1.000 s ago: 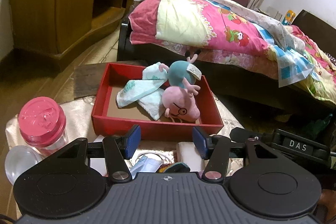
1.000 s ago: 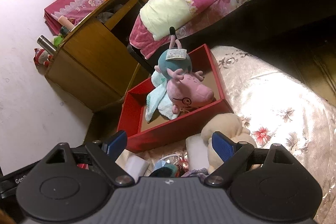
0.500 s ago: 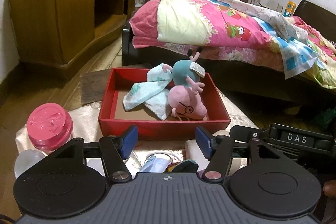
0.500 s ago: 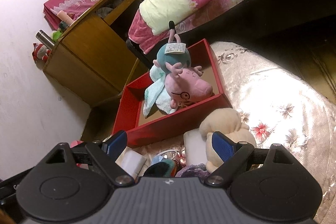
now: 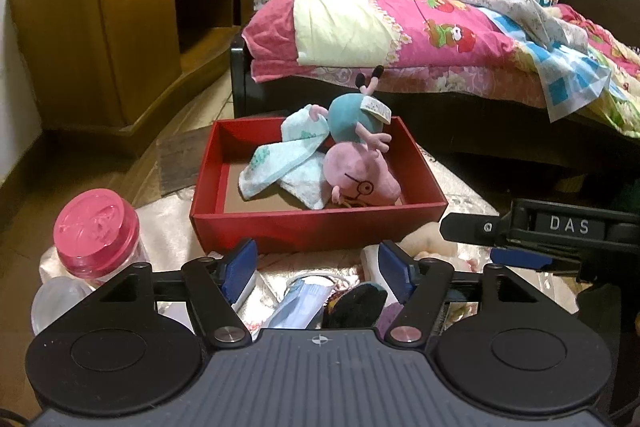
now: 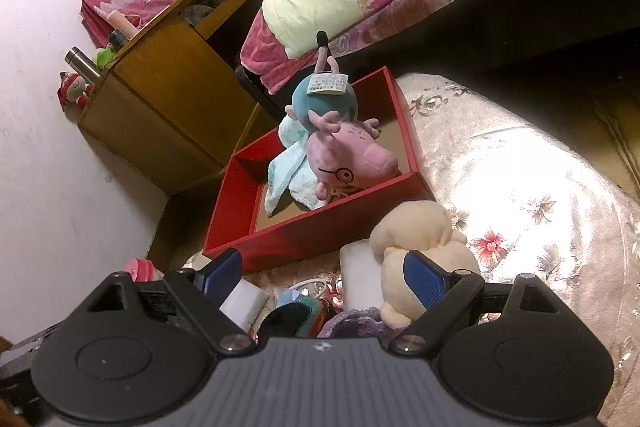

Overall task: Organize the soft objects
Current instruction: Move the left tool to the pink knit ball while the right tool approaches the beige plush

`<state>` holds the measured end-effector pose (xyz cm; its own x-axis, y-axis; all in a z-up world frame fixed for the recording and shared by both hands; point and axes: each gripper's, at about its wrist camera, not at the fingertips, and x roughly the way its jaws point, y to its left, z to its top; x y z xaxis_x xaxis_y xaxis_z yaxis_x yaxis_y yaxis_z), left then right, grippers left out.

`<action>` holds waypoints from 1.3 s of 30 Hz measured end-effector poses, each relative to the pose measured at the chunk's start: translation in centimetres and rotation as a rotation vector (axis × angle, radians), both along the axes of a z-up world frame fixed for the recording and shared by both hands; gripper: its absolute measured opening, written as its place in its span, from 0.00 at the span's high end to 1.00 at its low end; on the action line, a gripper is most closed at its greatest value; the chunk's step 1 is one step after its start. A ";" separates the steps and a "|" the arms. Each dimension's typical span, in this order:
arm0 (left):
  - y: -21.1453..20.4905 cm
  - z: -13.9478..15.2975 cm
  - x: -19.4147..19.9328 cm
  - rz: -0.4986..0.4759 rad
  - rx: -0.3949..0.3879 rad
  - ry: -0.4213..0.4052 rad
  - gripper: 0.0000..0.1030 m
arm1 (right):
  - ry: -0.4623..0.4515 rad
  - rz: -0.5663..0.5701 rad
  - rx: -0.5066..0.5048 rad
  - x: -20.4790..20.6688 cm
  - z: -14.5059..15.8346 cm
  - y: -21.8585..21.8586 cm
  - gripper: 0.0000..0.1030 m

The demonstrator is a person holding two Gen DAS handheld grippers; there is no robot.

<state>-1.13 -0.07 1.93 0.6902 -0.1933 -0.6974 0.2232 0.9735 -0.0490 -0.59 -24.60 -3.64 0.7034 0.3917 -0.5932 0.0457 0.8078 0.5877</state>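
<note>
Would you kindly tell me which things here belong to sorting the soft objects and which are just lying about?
Belong to the job:
red box
pig plush in the box
pale cloth in the box
cream plush outside the box

Just lying about:
pink-lidded jar
bed quilt
wooden cabinet

1. The red box (image 5: 320,227) is seen as matt cardboard with a brown inner floor.
2. The pig toy (image 5: 360,179) is covered in soft plush.
3. The cabinet (image 5: 120,39) is made of glossy varnished wood.
4. The tablecloth (image 6: 520,187) is shown as shiny, flower-patterned cloth.
5. The jar lid (image 5: 94,223) looks like smooth pink plastic.
</note>
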 end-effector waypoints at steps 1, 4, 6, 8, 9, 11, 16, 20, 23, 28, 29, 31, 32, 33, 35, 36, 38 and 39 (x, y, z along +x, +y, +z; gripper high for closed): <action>-0.1 -0.1 -0.1 -0.002 0.007 -0.001 0.34 | 0.001 0.001 -0.001 0.0 0.0 0.0 0.40; -0.3 -0.3 -0.2 -0.006 0.024 -0.004 0.34 | 0.000 0.003 -0.004 0.0 0.0 0.0 0.40; -0.4 -0.4 -0.3 -0.009 0.033 -0.004 0.33 | -0.001 0.003 -0.005 0.0 0.1 0.0 0.40; -0.5 -0.5 -0.4 -0.010 0.039 -0.004 0.32 | -0.003 0.005 -0.009 0.0 0.1 0.0 0.40; -0.5 -0.5 -0.4 -0.011 0.042 -0.003 0.32 | -0.003 0.006 -0.014 0.0 0.1 0.0 0.40; -0.6 -0.7 -0.4 -0.014 0.050 -0.002 0.31 | -0.001 0.007 -0.026 0.0 0.1 0.1 0.40; -1.0 -1.1 -0.6 -0.027 0.067 0.003 0.30 | 0.006 0.007 -0.040 0.0 -0.1 0.1 0.40; -1.2 -1.4 -0.7 -0.033 0.076 0.007 0.29 | 0.009 0.009 -0.047 0.0 -0.2 0.1 0.40; -1.3 -1.5 -0.8 -0.037 0.082 0.009 0.29 | 0.010 0.011 -0.056 0.0 -0.2 0.1 0.40; -1.4 -1.7 -0.9 -0.045 0.090 0.012 0.28 | 0.018 0.017 -0.062 0.1 -0.4 0.2 0.40; -1.4 -1.7 -1.0 -0.045 0.091 0.011 0.28 | 0.020 0.019 -0.064 0.1 -0.4 0.3 0.40; -1.5 -1.8 -1.0 -0.047 0.093 0.013 0.28 | 0.022 0.021 -0.067 0.2 -0.5 0.4 0.40; -1.5 -1.9 -1.0 -0.047 0.095 0.015 0.27 | 0.023 0.022 -0.068 0.1 -0.5 0.4 0.40; -1.5 -2.0 -1.0 -0.048 0.097 0.017 0.27 | 0.024 0.023 -0.069 0.2 -0.5 0.4 0.40; -1.6 -2.1 -1.0 -0.052 0.103 0.020 0.27 | 0.026 0.021 -0.070 0.2 -0.6 0.3 0.40; -1.6 -2.2 -0.9 -0.054 0.106 0.022 0.27 | 0.027 0.019 -0.070 0.2 -0.7 0.3 0.40; -1.7 -2.4 -1.0 -0.058 0.110 0.026 0.26 | 0.029 0.017 -0.072 0.3 -0.7 0.3 0.40; -1.8 -2.5 -1.0 -0.061 0.113 0.028 0.26 | 0.030 0.016 -0.073 0.3 -0.8 0.2 0.40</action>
